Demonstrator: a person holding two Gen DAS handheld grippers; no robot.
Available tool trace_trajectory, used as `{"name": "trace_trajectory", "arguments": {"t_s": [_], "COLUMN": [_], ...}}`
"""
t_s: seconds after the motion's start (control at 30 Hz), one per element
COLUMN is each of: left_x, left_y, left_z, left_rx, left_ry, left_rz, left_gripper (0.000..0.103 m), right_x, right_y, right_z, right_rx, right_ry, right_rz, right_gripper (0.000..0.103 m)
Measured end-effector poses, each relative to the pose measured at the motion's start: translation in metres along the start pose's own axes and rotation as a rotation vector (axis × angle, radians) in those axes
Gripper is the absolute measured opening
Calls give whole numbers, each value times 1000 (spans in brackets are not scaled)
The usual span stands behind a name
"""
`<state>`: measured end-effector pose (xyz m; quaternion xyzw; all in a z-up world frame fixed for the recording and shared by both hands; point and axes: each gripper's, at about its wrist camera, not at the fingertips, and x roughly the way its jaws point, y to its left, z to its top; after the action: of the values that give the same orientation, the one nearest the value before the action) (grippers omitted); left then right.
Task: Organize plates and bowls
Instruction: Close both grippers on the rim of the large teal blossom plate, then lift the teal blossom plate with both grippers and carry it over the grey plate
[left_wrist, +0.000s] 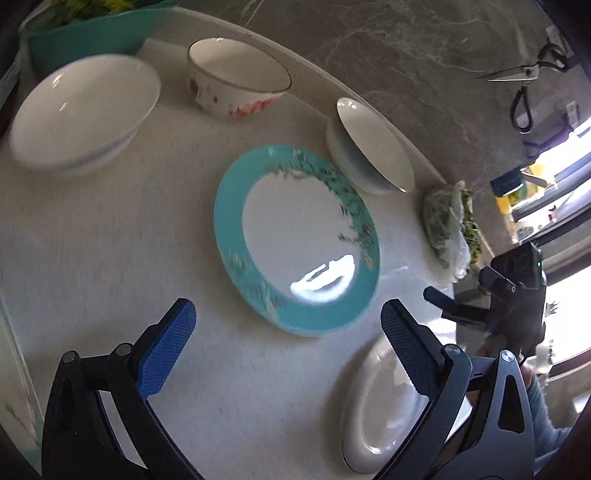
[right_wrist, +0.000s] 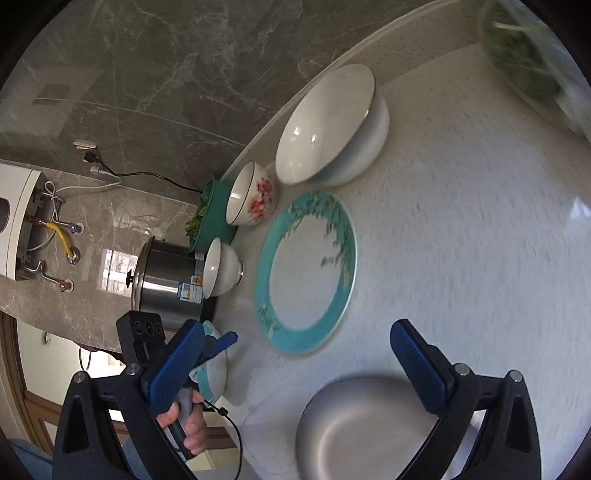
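Observation:
A teal-rimmed plate (left_wrist: 295, 236) (right_wrist: 306, 269) lies flat mid-counter. Around it stand a white bowl (left_wrist: 369, 147) (right_wrist: 328, 125) by the wall, a red-flowered bowl (left_wrist: 236, 77) (right_wrist: 253, 199), a wide white bowl (left_wrist: 81, 110) (right_wrist: 221, 267) and a shallow white dish (left_wrist: 380, 406) (right_wrist: 354, 424) at the near edge. My left gripper (left_wrist: 288, 332) is open and empty, just short of the plate. My right gripper (right_wrist: 299, 354) is open and empty above the shallow dish; it also shows in the left wrist view (left_wrist: 454, 306). The left gripper shows in the right wrist view (right_wrist: 218, 343).
A teal basin of greens (left_wrist: 96, 26) (right_wrist: 210, 218) stands at the far end. A bag of greens (left_wrist: 447, 225) (right_wrist: 528, 55) lies by the wall. A steel pot (right_wrist: 166, 280) and a teal-rimmed dish (right_wrist: 214, 365) sit on the left. Scissors (left_wrist: 517, 74) hang on the marble wall.

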<state>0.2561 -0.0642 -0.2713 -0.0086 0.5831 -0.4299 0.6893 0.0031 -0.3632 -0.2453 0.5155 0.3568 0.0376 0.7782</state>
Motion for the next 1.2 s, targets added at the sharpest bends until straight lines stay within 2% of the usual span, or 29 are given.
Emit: {"name": "trace_trajectory", "arguments": {"t_s": [0.13, 0.2, 0.27, 0.37, 0.5, 0.6, 0.7, 0.9, 0.97, 1.07, 1.13, 1.2], "left_x": [22, 30, 40, 54, 61, 64, 67, 68, 66, 63, 60, 58], "left_y": [8, 11, 15, 22, 19, 17, 15, 23, 27, 39, 45, 48], "left_z": [34, 44, 52, 58, 60, 59, 61, 70, 70, 69, 67, 67], "left_rx": [-1, -2, -1, -21, 5, 13, 26, 15, 21, -4, -20, -26], "left_ry": [29, 44, 67, 99, 108, 114, 129, 149, 144, 137, 131, 132], "left_rz": [48, 56, 81, 91, 87, 73, 45, 24, 55, 54, 50, 53], "left_gripper": [101, 97, 81, 74, 74, 74, 73, 55, 36, 21, 14, 13], "right_x": [25, 35, 46, 58, 67, 78, 85, 89, 89, 87, 86, 86], "right_y": [-18, -21, -24, -27, -24, -19, -20, -23, -24, -28, -34, -39], "right_z": [39, 48, 55, 59, 61, 57, 58, 65, 65, 67, 68, 67], "right_rx": [1, -11, -20, -38, -47, -67, -60, -34, -30, -5, 15, 20], "right_ry": [66, 94, 135, 170, 198, 253, 267, 293, 299, 286, 279, 283], "right_rz": [3, 5, 14, 15, 36, 44, 54, 65, 59, 18, -23, -61], "right_gripper": [97, 96, 95, 91, 88, 77, 69, 68, 67, 47, 20, 11]}}
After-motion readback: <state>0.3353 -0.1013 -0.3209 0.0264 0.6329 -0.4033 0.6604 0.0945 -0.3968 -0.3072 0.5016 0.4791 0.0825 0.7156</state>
